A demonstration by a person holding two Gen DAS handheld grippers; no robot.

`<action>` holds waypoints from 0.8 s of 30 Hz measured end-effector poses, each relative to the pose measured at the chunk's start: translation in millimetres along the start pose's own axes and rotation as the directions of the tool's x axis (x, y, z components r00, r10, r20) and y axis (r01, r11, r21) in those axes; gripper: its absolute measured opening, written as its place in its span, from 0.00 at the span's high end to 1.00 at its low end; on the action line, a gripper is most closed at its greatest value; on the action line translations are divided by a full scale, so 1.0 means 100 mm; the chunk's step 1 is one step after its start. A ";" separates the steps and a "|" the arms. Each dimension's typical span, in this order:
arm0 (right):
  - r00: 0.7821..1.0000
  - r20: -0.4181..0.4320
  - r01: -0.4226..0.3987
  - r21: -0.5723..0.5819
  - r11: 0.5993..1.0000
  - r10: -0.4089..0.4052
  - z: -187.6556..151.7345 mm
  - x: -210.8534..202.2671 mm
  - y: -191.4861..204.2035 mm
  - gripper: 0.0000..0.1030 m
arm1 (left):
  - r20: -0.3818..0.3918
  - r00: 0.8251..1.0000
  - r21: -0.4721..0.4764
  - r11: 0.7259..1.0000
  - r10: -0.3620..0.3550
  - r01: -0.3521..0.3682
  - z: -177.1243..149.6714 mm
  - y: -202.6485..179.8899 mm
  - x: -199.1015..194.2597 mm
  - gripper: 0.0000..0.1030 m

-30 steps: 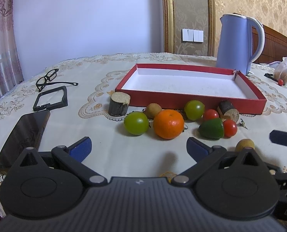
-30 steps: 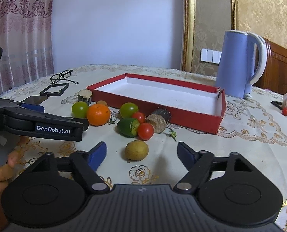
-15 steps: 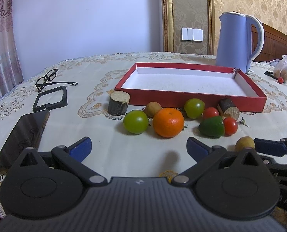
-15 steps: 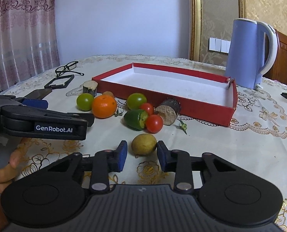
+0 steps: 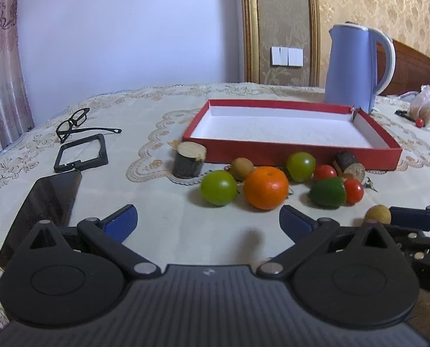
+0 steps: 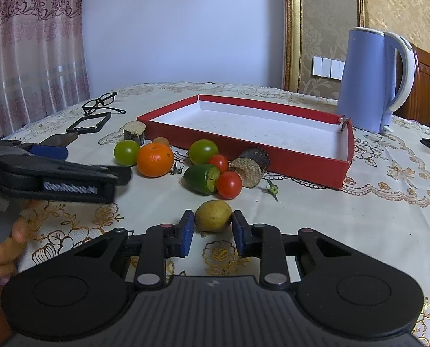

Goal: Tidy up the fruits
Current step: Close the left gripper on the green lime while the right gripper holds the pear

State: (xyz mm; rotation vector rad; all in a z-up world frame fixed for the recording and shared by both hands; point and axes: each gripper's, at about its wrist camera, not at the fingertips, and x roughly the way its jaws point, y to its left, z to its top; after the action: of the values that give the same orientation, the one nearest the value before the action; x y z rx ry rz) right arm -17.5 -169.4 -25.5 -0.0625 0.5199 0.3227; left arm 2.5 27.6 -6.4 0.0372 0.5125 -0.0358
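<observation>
I had the right tongs point(image 6: 212, 228) angled down at the table point(image 6: 316, 217), jaws closing on the small yellow fruit point(image 6: 213, 215) between their pads, its long axis crosswise. My left tongs point(image 5: 207, 219) hovered released, the orange point(image 5: 266, 187) just ahead of them

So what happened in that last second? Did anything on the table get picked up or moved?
The right tongs went from wide open to closing around the small yellow-brown fruit, which now sits between their blue pads; it is not lifted yet. The left tongs stayed open and empty. The orange, tomatoes, other fruit and red tray lie where they were.
</observation>
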 end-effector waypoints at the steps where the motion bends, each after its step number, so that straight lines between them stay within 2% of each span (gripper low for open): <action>1: 1.000 0.002 -0.001 0.003 1.000 0.001 0.00 0.00 -0.01 0.73 | -0.003 1.000 0.005 1.000 -0.014 0.014 0.00 0.05 -0.02 0.00; 4: 1.000 0.010 -0.007 0.013 1.000 0.007 -0.01 -0.02 -0.02 0.73 | 0.023 0.998 0.034 0.998 -0.060 0.059 -0.02 0.21 -0.10 0.00; 6: 1.000 0.011 -0.010 0.016 1.000 0.010 -0.01 -0.02 -0.03 0.73 | 0.043 0.997 0.069 0.996 -0.061 0.058 -0.01 0.25 -0.14 0.00; 11: 1.000 0.008 -0.011 0.017 1.000 0.011 -0.01 -0.01 -0.04 0.73 | 0.110 0.993 0.134 0.991 -0.038 0.023 0.09 0.21 -0.14 0.00; 14: 1.000 0.009 -0.018 0.028 0.999 0.018 -0.01 -0.01 -0.05 0.73 | 0.093 0.996 0.158 0.987 -0.004 -0.011 0.14 0.12 0.00 0.00; 16: 1.000 0.008 -0.021 0.034 0.999 0.020 -0.01 -0.02 -0.07 0.73 | 0.070 0.997 0.172 0.984 0.023 -0.035 0.16 0.05 0.10 0.12; 20: 1.000 0.007 -0.017 0.037 0.999 0.017 -0.01 -0.02 -0.09 0.73 | 0.009 1.000 0.170 0.985 0.020 -0.021 0.18 0.00 0.28 0.22; 22: 1.000 0.007 -0.018 0.039 0.999 0.018 -0.01 -0.02 -0.09 0.73 | -0.012 1.000 0.168 0.986 0.010 -0.008 0.18 -0.01 0.34 0.34; 24: 1.000 0.007 -0.022 0.045 0.999 0.021 -0.01 -0.02 -0.09 0.73 | -0.033 0.999 0.159 0.987 -0.014 0.019 0.20 0.00 0.39 0.39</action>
State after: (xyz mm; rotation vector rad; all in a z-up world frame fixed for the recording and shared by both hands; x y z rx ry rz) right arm -16.6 -179.1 -25.3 -0.0126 0.5212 0.3319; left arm 46.3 25.5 -7.7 0.1897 0.5408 -0.0927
